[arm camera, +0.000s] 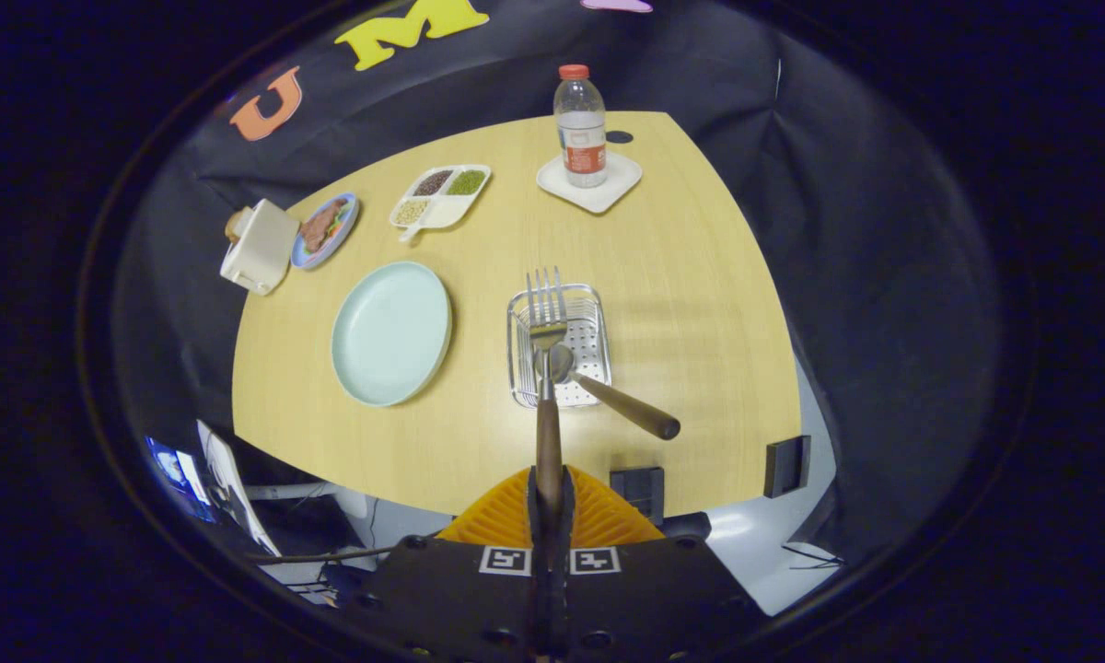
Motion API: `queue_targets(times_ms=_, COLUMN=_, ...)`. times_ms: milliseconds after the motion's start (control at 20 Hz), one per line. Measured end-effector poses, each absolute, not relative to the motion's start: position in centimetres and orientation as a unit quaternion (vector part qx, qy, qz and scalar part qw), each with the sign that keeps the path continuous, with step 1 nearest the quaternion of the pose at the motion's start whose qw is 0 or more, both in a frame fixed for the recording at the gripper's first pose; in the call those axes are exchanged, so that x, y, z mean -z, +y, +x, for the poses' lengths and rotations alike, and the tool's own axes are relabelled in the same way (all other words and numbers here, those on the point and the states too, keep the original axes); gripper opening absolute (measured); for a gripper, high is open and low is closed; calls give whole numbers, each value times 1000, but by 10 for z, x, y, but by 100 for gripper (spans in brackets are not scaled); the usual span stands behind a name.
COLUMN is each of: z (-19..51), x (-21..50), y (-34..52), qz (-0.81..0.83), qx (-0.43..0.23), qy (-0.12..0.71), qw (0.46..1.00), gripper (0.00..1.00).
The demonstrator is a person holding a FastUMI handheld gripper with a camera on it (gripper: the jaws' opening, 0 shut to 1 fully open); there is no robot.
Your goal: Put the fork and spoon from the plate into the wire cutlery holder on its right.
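The fork [547, 368], stiff and light, is clenched by its wooden handle in the gripper [550, 502], over the wire holder [599, 308] where the spoon [608, 394] leans; slippery tines.

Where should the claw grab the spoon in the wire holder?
Take the spoon by its wooden handle, from the near right: the handle leans out over the wire cutlery holder rim while the bowl sits inside. The claw is shut on the fork.

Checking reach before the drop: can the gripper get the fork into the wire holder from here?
Probably yes. The gripper is shut on the fork, whose tines hang over the wire holder; only the spoon lies there, leaving room.
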State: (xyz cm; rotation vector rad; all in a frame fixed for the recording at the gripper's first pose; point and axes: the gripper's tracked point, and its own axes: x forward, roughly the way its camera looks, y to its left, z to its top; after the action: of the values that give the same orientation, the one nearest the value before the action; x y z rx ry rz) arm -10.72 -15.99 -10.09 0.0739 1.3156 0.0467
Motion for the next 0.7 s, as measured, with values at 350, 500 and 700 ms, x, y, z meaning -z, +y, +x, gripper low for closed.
queue_targets(times_ms=350, z=-101, x=105, y=-157, qz=43, qx=-18, qy=613, qw=789, gripper=6)
queue_targets(times_ms=500, z=-93, x=102, y=-152, qz=54, qx=-17, qy=603, qw=796, gripper=17)
queue_targets(times_ms=700, z=-80, x=91, y=-152, qz=54, qx=-2, qy=572, qw=819, gripper=58)
